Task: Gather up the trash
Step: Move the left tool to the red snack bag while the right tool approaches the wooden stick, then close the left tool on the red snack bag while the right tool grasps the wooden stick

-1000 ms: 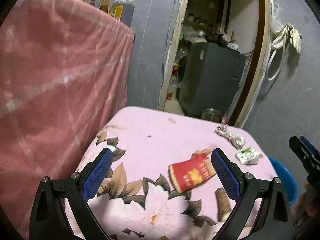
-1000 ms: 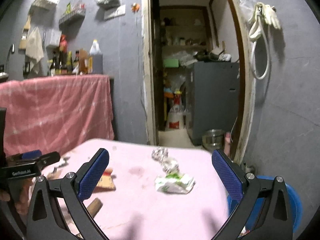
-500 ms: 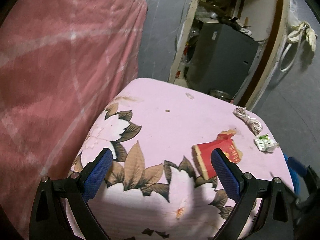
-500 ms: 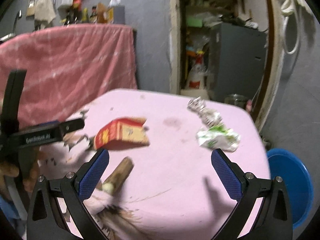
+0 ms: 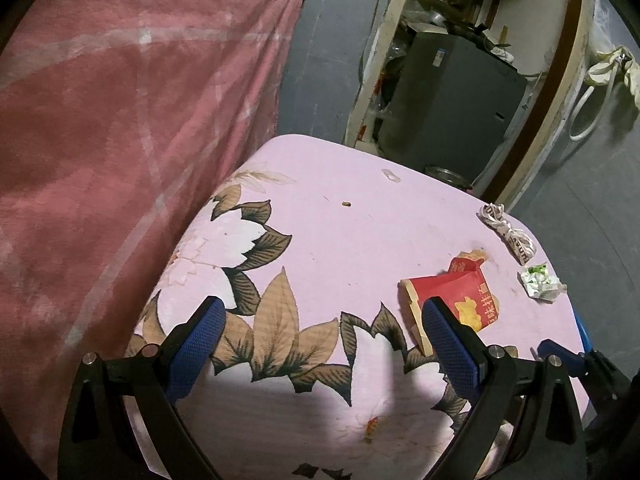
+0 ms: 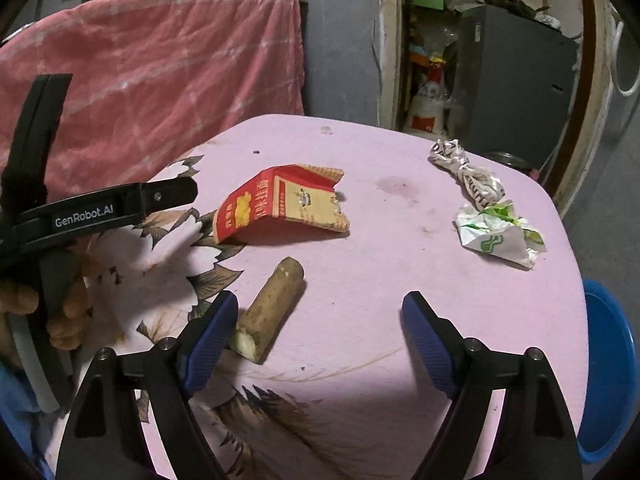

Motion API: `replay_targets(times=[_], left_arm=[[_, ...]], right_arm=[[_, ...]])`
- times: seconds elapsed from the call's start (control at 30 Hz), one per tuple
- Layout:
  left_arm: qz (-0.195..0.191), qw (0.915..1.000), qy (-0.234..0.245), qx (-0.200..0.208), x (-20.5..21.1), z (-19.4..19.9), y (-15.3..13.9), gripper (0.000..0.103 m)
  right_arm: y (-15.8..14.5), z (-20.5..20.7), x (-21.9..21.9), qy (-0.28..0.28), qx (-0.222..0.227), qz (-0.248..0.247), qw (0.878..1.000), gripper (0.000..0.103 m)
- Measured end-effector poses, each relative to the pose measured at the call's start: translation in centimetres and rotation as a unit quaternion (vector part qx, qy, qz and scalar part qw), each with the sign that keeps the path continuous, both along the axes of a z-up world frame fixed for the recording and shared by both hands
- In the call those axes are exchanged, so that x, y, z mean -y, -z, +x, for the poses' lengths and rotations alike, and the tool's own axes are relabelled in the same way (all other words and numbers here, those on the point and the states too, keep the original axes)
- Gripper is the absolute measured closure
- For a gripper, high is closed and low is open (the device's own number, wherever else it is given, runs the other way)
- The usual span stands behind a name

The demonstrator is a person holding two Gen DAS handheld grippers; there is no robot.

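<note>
So the right hand-held gripper [image 6: 320, 332] hangs low over the near part of the desk [image 6: 400, 280] with its blue pads spread wide and nothing between them; its left pad sits right up against the cut end of a brown root stub [image 6: 272, 312] lying on the pink flowered cloth. The left hand-held gripper [image 5: 320, 344] is spread open too, also empty, hovering over the leaf print, and its right pad overlaps the corner of the torn red carton [image 5: 452, 300] in that view. From the right camera the same left tool shows up side-on at the left edge, gripped by a hand [image 6: 60, 312]. Past the stub, the red carton [image 6: 280, 204] lies flattened near the middle of the desk. Further right there's a crumpled white-and-green wrapper [image 6: 500, 232], and just behind it a twisted printed paper [image 6: 468, 168], nearly touching it. A blue basin [image 6: 608, 368] sits below the desk's right edge. A pink-red blanket [image 6: 160, 64] hangs behind on the left.
</note>
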State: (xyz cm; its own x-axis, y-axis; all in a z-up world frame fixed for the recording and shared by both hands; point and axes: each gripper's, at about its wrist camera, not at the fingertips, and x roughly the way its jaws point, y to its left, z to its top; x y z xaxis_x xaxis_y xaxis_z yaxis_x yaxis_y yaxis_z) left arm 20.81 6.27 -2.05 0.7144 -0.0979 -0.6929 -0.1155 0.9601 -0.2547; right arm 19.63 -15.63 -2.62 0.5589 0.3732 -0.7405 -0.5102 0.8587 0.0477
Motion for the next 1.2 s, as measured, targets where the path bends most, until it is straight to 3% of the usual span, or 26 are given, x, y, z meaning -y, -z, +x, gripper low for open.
replay_targets(times=[0.17, 0.27, 0.3, 0.33, 0.4, 0.47, 0.77, 1.07, 1.2], left_arm=[[0.0, 1.0, 0.009, 0.002, 0.5, 0.2, -0.1, 0.008], [-0.001, 0.9999, 0.013, 0.001, 0.7, 0.4, -0.1, 0.008], [-0.002, 0.9999, 0.014, 0.001, 0.8, 0.4, -0.1, 0.008], [-0.003, 0.9999, 0.015, 0.001, 0.7, 0.4, -0.1, 0.009], [-0.006, 0.9998, 0.017, 0.001, 0.8, 0.5, -0.2, 0.01], [-0.006, 0.9998, 0.02, 0.001, 0.9, 0.6, -0.2, 0.012], [-0.002, 0.9985, 0.055, 0.005, 2.7, 1.0, -0.3, 0.014], [0.013, 0.9921, 0.125, 0.0, 5.9, 2.1, -0.1, 0.017], [0.001, 0.991, 0.134, -0.005, 6.9, 3.1, 0.1, 0.017]], right_arm=[[0.3, 0.2, -0.3, -0.012, -0.014, 0.007, 1.0, 0.028], [0.2, 0.0, -0.4, -0.02, -0.016, 0.02, 0.999, 0.047], [0.2, 0.0, -0.4, -0.015, -0.013, 0.014, 1.0, 0.061], [0.2, 0.0, -0.4, -0.009, -0.011, 0.012, 1.0, 0.069], [0.1, 0.2, -0.1, -0.008, -0.018, 0.024, 1.0, 0.073], [0.0, 0.5, 0.3, -0.011, -0.028, 0.044, 0.999, 0.086], [-0.3, 0.9, 2.5, 0.021, -0.019, 0.059, 0.998, 0.086], [0.1, 2.8, 5.6, 0.07, -0.019, 0.064, 0.995, 0.086], [0.1, 3.2, 6.3, 0.08, -0.017, 0.064, 0.995, 0.086]])
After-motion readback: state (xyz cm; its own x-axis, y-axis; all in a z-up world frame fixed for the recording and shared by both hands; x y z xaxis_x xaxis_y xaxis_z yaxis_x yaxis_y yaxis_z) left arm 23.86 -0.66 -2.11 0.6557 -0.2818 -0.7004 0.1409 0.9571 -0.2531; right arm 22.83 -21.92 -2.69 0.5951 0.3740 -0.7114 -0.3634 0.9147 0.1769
